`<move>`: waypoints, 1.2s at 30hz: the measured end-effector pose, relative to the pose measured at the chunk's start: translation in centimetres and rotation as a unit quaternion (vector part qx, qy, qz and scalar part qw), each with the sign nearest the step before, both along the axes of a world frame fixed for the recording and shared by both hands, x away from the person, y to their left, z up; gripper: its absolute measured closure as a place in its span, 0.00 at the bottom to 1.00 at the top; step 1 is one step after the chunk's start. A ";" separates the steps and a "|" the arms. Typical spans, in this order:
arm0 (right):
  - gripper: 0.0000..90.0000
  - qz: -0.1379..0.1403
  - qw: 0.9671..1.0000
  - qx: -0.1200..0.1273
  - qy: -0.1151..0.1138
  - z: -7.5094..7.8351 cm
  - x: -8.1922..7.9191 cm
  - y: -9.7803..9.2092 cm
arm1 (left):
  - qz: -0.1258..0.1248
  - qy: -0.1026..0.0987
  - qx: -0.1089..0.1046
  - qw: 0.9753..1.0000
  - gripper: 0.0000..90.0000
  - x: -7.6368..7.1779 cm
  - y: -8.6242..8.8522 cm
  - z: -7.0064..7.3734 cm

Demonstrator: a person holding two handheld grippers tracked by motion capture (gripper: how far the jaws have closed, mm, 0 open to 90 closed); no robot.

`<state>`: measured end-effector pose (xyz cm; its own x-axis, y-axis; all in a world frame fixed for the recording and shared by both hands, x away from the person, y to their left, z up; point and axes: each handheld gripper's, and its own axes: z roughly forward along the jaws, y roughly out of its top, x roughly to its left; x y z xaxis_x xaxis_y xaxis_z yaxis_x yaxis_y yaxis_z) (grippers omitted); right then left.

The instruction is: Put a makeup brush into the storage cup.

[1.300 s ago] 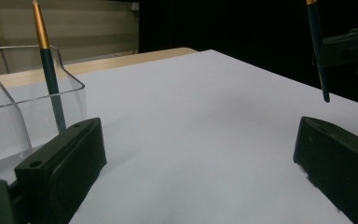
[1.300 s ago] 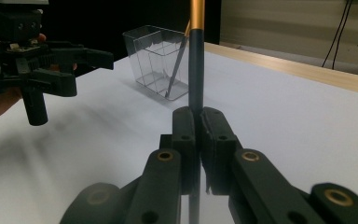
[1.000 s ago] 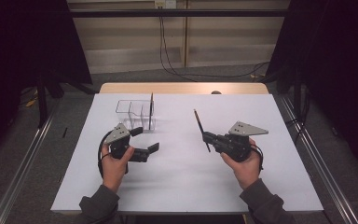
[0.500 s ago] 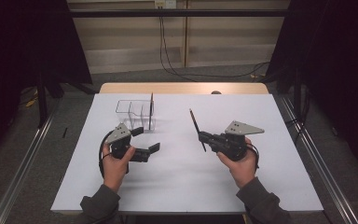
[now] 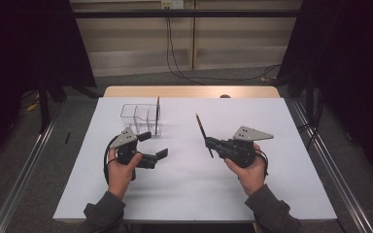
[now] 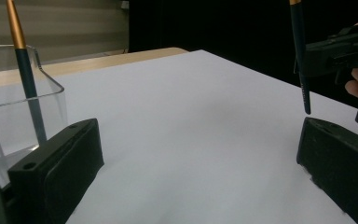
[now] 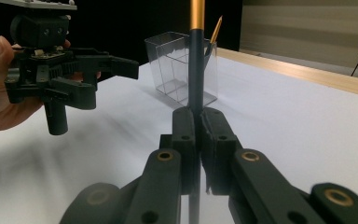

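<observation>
So the right gripper [image 5: 209,142] has a dark pencil [image 5: 203,134] with a gold end pinched tight between its jaws, and it's held off the white table [image 5: 252,194], a bit right of centre. In the right gripper view the pencil [image 7: 196,60] stands almost straight up out of the pressed-together jaws. The clear organizer [image 5: 142,118] sits on the far left part of the table, and there's already one pencil [image 5: 158,108] standing in its right-hand compartment (looks like the same kind, gold top and dark shaft).

The left gripper [image 5: 153,148] is spread wide with nothing in it, parked just near of the organizer. In the left gripper view the clear wall of the organizer [image 6: 23,112] is right next to one jaw.

My read: the step is carrying the held pencil over and dropping it into the organizer. To do it well I'd bring it left and far while staying high enough to clear the rim, then tip it closer to vertical so the lower tip goes in first. The box looks light and see-through, so a sideways bump could slide or tip it. The empty left gripper is right there, so it could brace the near wall if needed. Line up over an open compartment, lower until the tip is well inside, and only then let the jaws go, otherwise it'll bounce off the rim and roll across the table
</observation>
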<state>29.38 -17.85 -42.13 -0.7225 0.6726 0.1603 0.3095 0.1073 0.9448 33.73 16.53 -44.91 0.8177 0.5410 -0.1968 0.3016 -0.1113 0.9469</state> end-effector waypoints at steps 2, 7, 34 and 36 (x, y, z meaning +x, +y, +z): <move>0.95 -0.001 1.000 0.000 0.001 0.0 0.0 0.0 | -0.003 0.003 0.005 1.000 0.00 0.0 -0.1 0.0; 0.95 -0.002 1.000 -0.001 -0.001 0.0 -0.1 0.1 | 0.001 0.013 -0.002 1.000 0.00 0.1 -0.5 0.2; 0.95 0.004 1.000 0.000 -0.002 -0.1 -0.1 0.1 | 0.008 0.029 -0.044 0.999 0.04 1.1 -2.8 1.7; 0.95 0.002 1.000 0.001 -0.003 -0.1 -0.1 0.1 | 0.005 0.027 -0.041 0.999 0.04 1.2 -3.1 1.9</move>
